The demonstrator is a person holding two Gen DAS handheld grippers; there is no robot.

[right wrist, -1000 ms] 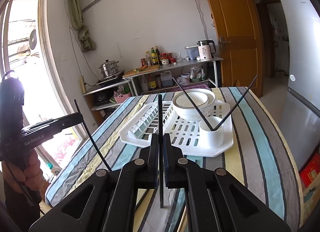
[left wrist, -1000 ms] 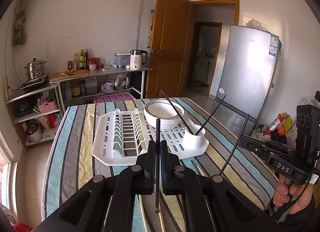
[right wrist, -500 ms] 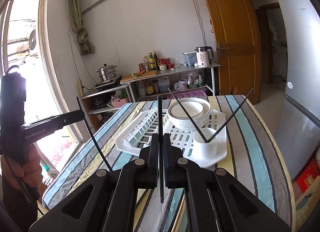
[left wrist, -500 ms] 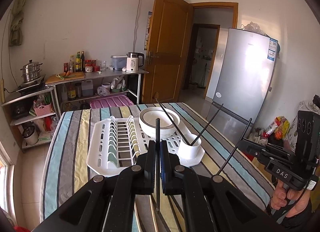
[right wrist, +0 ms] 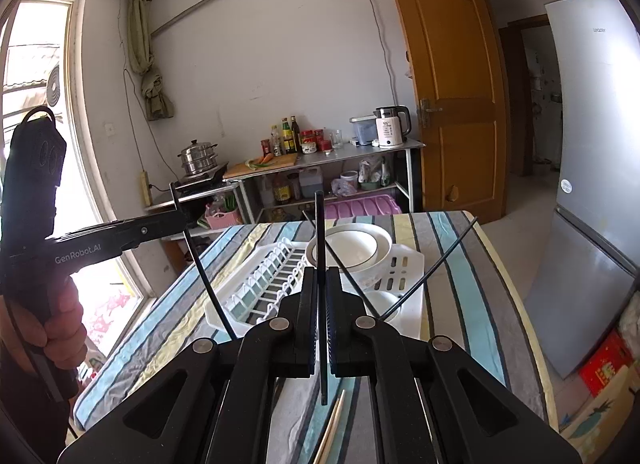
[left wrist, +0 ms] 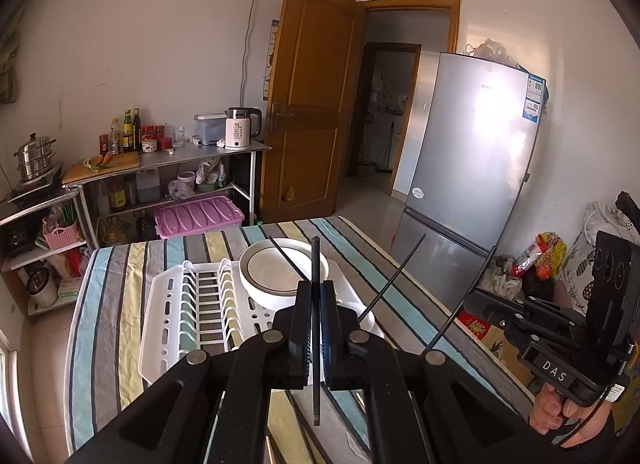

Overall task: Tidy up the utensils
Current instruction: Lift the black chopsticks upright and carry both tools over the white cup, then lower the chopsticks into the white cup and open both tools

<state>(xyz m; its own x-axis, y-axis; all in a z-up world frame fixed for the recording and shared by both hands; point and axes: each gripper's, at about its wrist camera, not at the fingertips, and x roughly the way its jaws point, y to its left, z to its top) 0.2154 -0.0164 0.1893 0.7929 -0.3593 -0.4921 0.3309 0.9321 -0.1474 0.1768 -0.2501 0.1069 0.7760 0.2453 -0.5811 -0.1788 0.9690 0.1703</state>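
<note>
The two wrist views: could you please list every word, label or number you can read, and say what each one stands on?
"DAS": right gripper body.
"GenRobot.AI": left gripper body.
"55": white kettle, read with some doubt.
Fridge brand word: too blurred.
Fridge stickers, bottle labels: too small.

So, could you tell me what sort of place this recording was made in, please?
Most likely a home kitchen: a fridge, a kettle on a metal shelf, and a dish rack with a bowl.
</note>
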